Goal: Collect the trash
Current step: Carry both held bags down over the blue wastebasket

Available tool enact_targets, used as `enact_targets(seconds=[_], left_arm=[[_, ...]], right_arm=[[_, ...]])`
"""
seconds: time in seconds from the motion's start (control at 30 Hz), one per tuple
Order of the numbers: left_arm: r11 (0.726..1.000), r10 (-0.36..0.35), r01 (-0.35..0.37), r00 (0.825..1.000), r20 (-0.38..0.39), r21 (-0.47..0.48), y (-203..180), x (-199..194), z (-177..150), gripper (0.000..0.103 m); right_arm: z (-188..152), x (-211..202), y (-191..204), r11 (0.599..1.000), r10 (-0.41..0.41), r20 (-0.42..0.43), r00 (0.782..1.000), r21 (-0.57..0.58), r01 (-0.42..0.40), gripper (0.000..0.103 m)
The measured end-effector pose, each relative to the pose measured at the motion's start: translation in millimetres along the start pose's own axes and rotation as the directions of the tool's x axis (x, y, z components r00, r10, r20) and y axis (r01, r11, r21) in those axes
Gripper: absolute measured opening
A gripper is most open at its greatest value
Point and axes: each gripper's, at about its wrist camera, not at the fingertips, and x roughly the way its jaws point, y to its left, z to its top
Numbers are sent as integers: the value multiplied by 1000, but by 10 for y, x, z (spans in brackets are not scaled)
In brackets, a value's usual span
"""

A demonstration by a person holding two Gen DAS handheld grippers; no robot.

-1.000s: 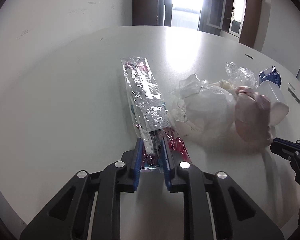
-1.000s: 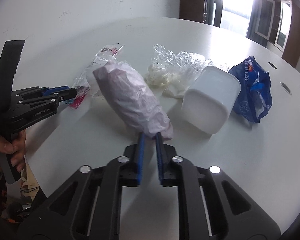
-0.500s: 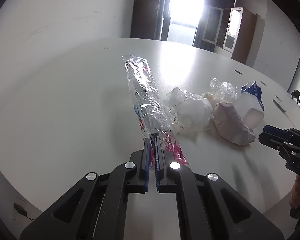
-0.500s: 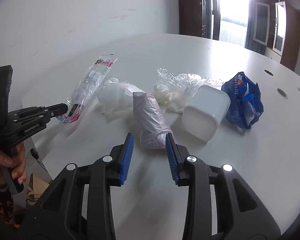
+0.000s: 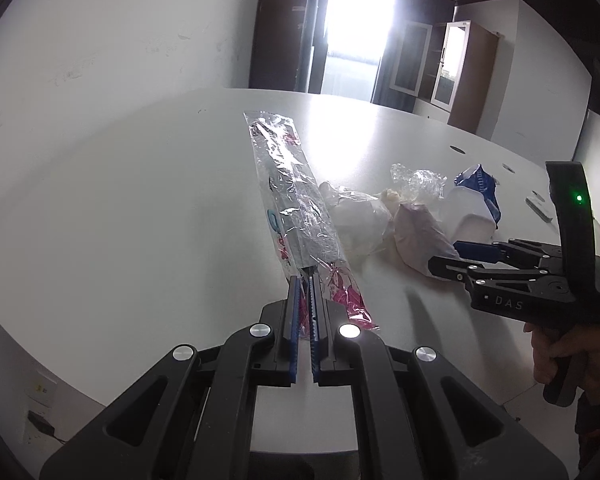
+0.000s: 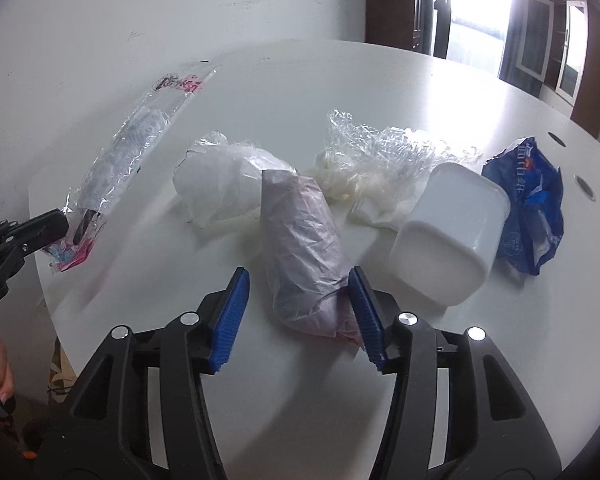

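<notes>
My left gripper (image 5: 305,280) is shut on the near end of a long clear wrapper (image 5: 288,184) with pink print, which slants up and away over the white table (image 5: 140,200). From the right wrist view the same wrapper (image 6: 128,148) hangs from the left gripper (image 6: 40,232) at the left edge. My right gripper (image 6: 298,276) has its jaws opening, with a crumpled pinkish plastic bag (image 6: 300,240) lying on the table between the blue pads (image 6: 232,312). The pads do not press on it. In the left wrist view the right gripper (image 5: 446,257) sits by that bag (image 5: 420,236).
Behind the pinkish bag lie a white plastic bag (image 6: 220,184), crumpled clear film (image 6: 384,152), an overturned white tub (image 6: 452,232) and a blue wrapper (image 6: 528,200). The table edge (image 6: 48,300) curves close on the left. A hand (image 5: 560,352) holds the right gripper's handle.
The left gripper closed fully on the wrapper and raised it off the table. The right gripper let go of the pinkish bag, which now lies on the table, and its jaws spread.
</notes>
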Motion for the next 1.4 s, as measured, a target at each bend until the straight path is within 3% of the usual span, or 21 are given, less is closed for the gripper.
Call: enact_targets(seconds=[0.03,0.13,0.33,0.53,0.97,1.4], left_arm=[[1000,2,-2,1000,0,-1,-20,-8,-3,4],[1000,7,-7,1000,3,0,-38,-48,-20,4],[1000,-1,1,1000,13,-2,-71,-188,-87,4],[1000,-17,16,999,49,24,-166,-416,-191,3],[989,-128,123,990,58,81,-436,-1032,-707,3],[958,-264,261,965,5,116,-471,-1417,-1161,3]], right_arm=[[1,7,12,1000,-8,-3,1000,-2,8,31],[-3,14,14,1000,-11,-5,1000,2,11,22],[-164,-159,3,999,-2,30,1000,39,1,14],[-420,-476,47,998,8,88,996,60,-13,13],[-1118,-1345,222,997,22,206,978,72,-38,11],[-1783,-1705,333,993,77,190,979,73,-92,11]])
